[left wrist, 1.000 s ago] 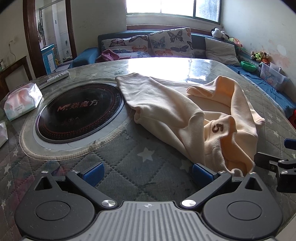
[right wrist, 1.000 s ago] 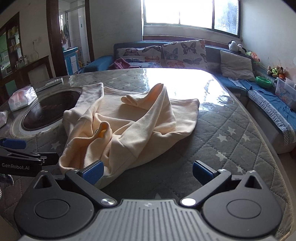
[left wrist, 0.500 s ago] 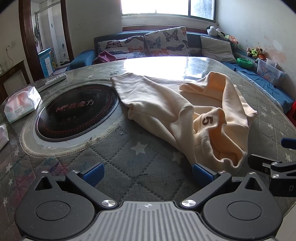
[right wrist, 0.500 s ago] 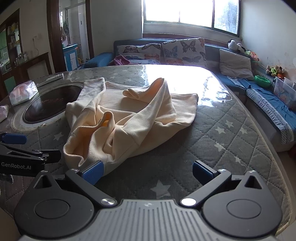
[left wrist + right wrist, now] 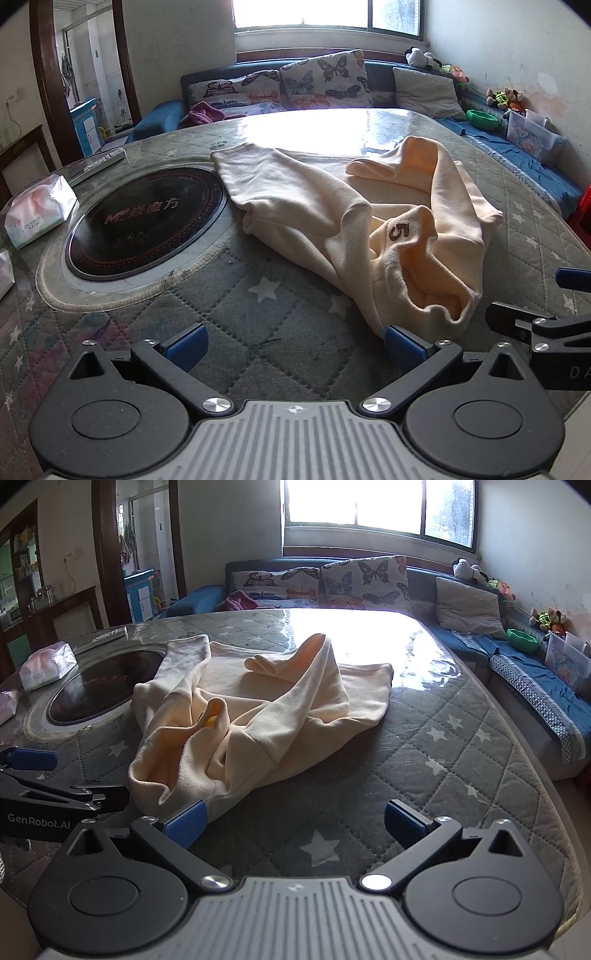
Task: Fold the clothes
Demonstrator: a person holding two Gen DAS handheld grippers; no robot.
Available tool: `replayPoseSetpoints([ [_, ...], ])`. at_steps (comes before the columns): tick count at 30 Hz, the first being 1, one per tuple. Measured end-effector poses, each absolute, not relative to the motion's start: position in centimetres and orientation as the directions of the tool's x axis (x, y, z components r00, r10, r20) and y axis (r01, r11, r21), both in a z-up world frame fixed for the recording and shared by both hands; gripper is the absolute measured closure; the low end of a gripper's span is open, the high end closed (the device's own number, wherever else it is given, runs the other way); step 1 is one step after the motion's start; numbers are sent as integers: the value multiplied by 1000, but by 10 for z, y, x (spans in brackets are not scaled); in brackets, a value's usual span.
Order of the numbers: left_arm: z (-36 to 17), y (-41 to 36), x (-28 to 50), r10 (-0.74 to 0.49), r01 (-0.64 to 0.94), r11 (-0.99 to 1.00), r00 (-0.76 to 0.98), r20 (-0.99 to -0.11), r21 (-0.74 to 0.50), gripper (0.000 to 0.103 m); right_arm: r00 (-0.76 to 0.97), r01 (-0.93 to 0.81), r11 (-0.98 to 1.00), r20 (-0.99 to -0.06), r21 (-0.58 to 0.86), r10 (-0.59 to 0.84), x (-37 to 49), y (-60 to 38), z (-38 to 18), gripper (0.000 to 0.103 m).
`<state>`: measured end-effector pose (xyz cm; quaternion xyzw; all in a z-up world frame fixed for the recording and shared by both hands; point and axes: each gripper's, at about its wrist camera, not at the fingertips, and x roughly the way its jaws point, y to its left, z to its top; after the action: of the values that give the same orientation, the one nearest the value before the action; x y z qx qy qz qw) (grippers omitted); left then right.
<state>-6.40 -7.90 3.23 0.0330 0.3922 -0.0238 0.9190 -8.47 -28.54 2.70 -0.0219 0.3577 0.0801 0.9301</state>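
Grey starry quilted table (image 5: pixel 258 295) held a soft, floppy cream sweatshirt (image 5: pixel 369 229); both grippers, left gripper (image 5: pixel 293 341) and right gripper (image 5: pixel 293 821), gaped wide, near its hem.

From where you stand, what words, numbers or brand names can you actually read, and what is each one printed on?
"5": dark numeral on the cream sweatshirt.
"GenRobot.AI": white lettering on the side of the left gripper, seen from the right wrist view.
"M" followed by Chinese characters, too dim to read with certainty: red print on the round black cooktop set into the table.
Small print on the tissue pack: too small to read.
"D": cut-off letter on the right gripper.
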Motion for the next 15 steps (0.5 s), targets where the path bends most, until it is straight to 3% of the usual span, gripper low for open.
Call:
replayPoseSetpoints([
  [15, 30, -82, -65, -21, 80, 996, 681, -732, 46, 0, 726, -183, 983, -673, 9, 141, -86, -278, 26, 0],
])
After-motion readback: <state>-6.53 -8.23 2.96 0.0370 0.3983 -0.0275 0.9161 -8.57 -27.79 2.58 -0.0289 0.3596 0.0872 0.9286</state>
